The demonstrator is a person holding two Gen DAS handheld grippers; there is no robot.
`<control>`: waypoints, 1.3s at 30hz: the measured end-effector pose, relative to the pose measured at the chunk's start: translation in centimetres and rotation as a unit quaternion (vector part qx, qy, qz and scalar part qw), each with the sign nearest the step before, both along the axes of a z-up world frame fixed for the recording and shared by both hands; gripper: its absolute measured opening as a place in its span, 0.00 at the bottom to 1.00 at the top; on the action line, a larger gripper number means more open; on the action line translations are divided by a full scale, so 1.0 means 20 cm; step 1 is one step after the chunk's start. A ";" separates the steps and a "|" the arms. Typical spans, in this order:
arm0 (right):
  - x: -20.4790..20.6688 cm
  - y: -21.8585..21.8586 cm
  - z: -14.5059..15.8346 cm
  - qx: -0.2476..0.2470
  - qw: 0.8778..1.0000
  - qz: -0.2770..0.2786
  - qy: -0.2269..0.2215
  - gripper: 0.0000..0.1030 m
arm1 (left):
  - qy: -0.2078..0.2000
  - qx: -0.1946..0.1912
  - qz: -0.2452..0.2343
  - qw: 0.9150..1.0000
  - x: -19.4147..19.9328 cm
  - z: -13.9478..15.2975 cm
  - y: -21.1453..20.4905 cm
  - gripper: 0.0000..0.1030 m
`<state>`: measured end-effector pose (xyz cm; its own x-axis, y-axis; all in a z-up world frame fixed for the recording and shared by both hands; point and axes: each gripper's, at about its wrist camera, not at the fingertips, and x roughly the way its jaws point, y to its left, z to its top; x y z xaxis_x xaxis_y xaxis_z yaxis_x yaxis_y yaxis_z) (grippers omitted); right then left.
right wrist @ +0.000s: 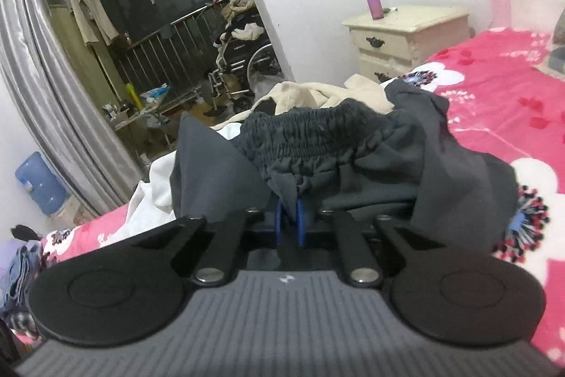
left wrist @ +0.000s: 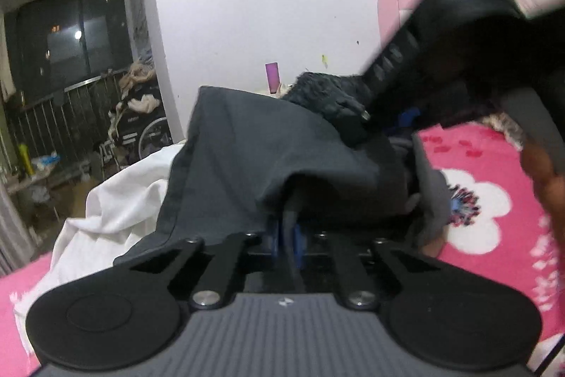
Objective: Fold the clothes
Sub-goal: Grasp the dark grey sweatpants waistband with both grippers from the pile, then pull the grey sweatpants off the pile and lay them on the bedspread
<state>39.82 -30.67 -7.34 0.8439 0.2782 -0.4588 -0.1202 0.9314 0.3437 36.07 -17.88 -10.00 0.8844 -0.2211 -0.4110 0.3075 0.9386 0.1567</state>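
Left wrist view. Far left of the claw, a dark window behind a railing; a wheelchair stands nearer. A white garment lies crumpled just left of the claw, on the pink floral bedspread. Left gripper: blue fingers nearly together, pinching an edge of the dark grey shorts. The cloth rises ahead of the fingers and drapes over them. Ahead and right of the claw, the right gripper enters from the upper right, blurred, its tip down on the same grey cloth. A purple cup shows beyond the cloth.

Right wrist view. Far left, a grey curtain and a blue water jug on the floor. Right gripper: blue fingers close together, a fold of the dark grey shorts caught between them just below the gathered elastic waistband. The waistband bunches directly ahead of the fingertips; the rest of the cloth spreads to the right over the pink floral bedspread. A cream garment lies beyond the waistband. Ahead right, a cream nightstand bears the purple cup.
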 end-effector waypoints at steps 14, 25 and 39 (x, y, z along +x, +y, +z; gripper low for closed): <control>-1.01 -0.05 0.25 0.107 0.989 0.008 -0.098 0.04 | -0.020 -0.049 -0.157 0.986 -1.17 0.42 0.26 0.05; -2.01 0.38 0.07 0.207 0.972 0.110 -0.029 0.04 | 0.105 -0.052 -0.237 0.964 -2.16 0.44 0.83 0.05; -2.36 1.06 -0.40 -0.066 0.954 0.267 0.120 0.28 | 0.356 -0.038 -0.111 0.927 -2.32 -0.19 1.45 0.44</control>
